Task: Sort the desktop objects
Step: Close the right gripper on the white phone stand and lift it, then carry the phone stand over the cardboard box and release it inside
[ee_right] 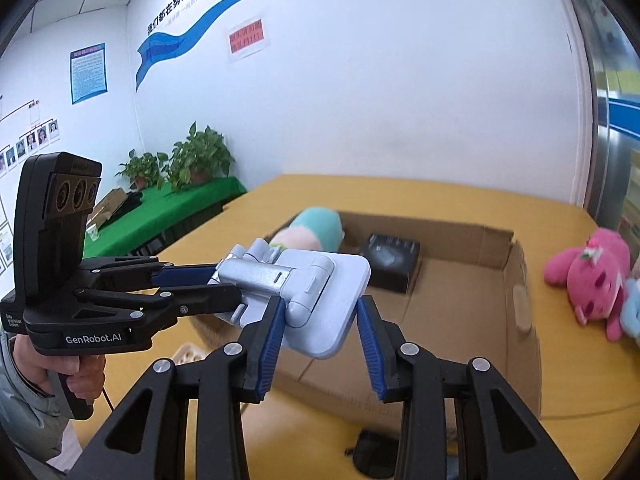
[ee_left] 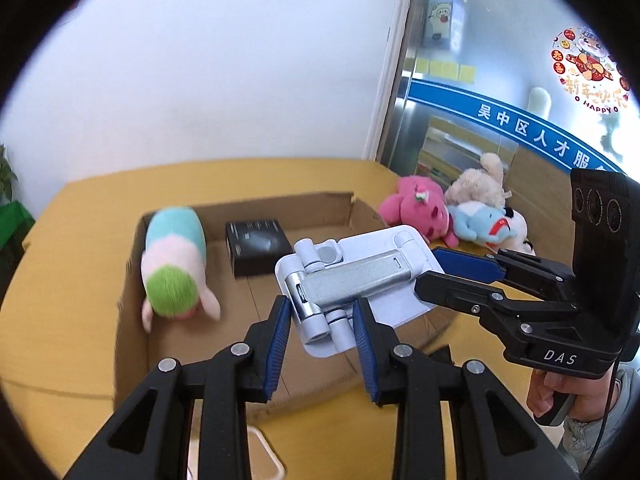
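The left gripper [ee_left: 322, 322] was clamped on the hinged end of a folding stand [ee_left: 352, 276], and the right gripper [ee_right: 320, 320] was clenched on its flat plate end, seen from the opposite side. Two grips on opposite ends kept the loose-jointed stand level and stopped it folding, in my judgement. It hung in the air above the open cardboard box [ee_left: 132, 304], over the box's near half, which suggested the box was where it was being sorted to. Inside the box, a pastel plush toy [ee_left: 176, 264] lay against the left wall and a small black box [ee_left: 258, 246] sat near the back wall. Beyond the box's right wall, a pink plush [ee_left: 416, 210] and two other soft toys lay heaped on the yellow desk [ee_left: 72, 248] toward its far right corner, apparently not yet sorted.
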Tool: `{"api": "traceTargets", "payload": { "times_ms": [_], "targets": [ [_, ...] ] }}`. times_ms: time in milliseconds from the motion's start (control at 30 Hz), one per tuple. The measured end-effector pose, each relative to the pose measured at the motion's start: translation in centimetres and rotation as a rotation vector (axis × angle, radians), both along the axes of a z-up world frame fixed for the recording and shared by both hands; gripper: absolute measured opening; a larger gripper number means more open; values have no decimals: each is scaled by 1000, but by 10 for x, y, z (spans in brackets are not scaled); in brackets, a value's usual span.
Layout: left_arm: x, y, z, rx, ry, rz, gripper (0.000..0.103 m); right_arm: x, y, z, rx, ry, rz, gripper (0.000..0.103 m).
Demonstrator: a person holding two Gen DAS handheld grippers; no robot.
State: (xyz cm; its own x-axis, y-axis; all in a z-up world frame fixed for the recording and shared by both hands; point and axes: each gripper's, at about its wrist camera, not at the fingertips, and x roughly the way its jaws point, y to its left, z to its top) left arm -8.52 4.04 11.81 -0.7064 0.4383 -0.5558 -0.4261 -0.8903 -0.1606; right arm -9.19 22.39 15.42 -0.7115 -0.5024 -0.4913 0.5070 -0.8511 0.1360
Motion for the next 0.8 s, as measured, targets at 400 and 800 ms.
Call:
{"api": "traceTargets", "payload": {
  "times_ms": [400,800],
  "targets": [
    [-134,26,15,26,-40,-50,31,-116,21,31,1,-27,-68,36],
    [-283,91,-69,34,-349,-74,30,-270,85,-39,52,-261,-130,36]
  ]
}}
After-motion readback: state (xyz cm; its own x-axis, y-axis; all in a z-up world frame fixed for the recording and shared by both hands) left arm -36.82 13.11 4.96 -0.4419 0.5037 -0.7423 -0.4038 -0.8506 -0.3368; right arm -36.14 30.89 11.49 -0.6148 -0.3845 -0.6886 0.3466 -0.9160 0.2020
